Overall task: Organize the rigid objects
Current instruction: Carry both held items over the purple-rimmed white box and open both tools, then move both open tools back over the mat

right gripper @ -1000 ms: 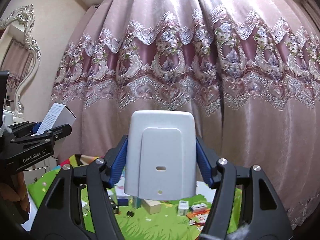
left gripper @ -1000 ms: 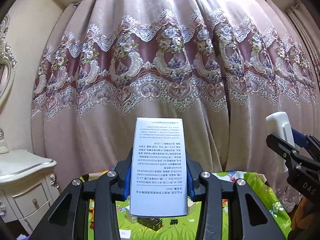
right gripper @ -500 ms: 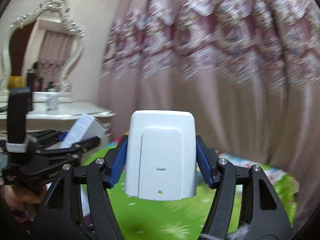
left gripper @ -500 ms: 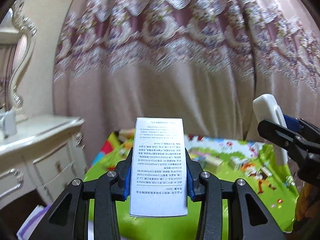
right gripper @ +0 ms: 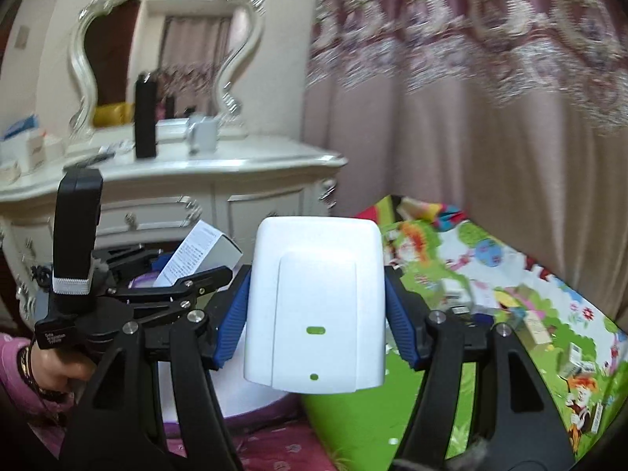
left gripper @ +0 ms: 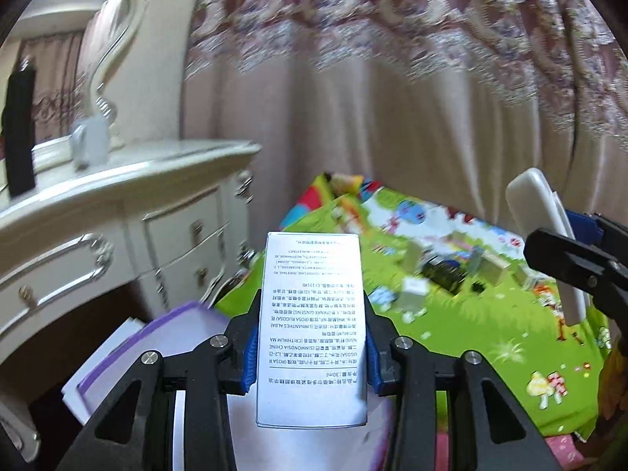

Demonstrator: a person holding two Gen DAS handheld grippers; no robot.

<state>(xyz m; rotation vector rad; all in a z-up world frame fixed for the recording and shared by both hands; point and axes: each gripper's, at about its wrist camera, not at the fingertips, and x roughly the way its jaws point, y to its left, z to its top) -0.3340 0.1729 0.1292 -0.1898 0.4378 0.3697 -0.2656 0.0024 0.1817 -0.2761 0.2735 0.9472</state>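
Printed carton (left gripper: 312,329) clamped in my left gripper (left gripper: 312,349), white plastic device (right gripper: 316,310) in my right gripper (right gripper: 316,314); both just swung down from curtain toward purple-rimmed bin (left gripper: 129,357) by green mat's (left gripper: 490,337) left edge. Drop-off imo next.

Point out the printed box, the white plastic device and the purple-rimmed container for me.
printed box (left gripper: 312,325): left wrist view, its text-covered face.
white plastic device (right gripper: 316,306): right wrist view, its raised back panel.
purple-rimmed container (left gripper: 117,369): left wrist view, its purple rim.
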